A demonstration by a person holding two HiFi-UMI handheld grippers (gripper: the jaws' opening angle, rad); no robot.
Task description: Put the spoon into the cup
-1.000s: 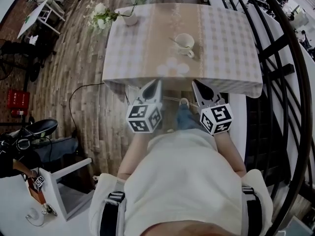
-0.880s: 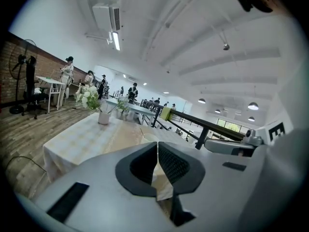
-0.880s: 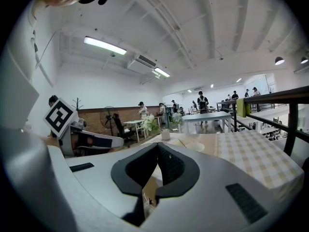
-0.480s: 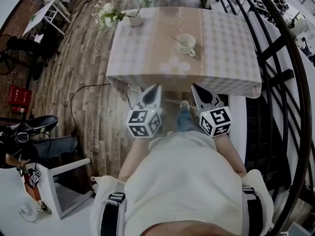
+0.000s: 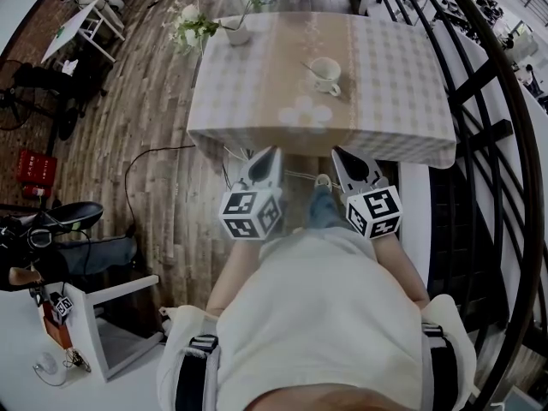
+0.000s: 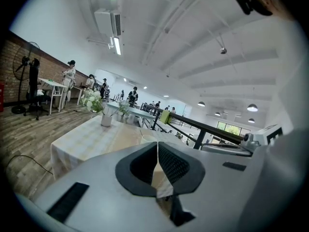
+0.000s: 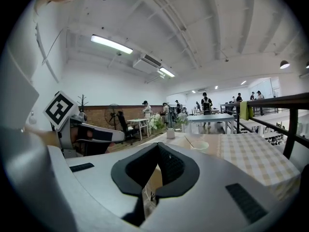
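Note:
A white cup (image 5: 324, 74) stands on a saucer on the checked tablecloth (image 5: 394, 84), and a spoon (image 5: 306, 67) leans out of it with its handle to the left. The left gripper view shows the cup (image 6: 147, 138) just past the jaws. In the right gripper view the cup (image 7: 199, 145) and the spoon handle (image 7: 189, 140) show further off. My left gripper (image 5: 272, 151) and right gripper (image 5: 337, 151) hang side by side before the table's near edge, short of the cup. The jaws of both the left gripper (image 6: 157, 144) and the right gripper (image 7: 158, 145) are shut with nothing between them.
A white vase with flowers (image 5: 235, 32) stands at the table's far left corner. A black railing (image 5: 488, 118) runs along the right. On the wooden floor at the left lie a cable (image 5: 137, 165), a white stand (image 5: 111, 315) and a red crate (image 5: 32, 175).
Both grippers sit slightly lower in the head view than a second ago and stay shut. The cup and the spoon have not moved on the table.

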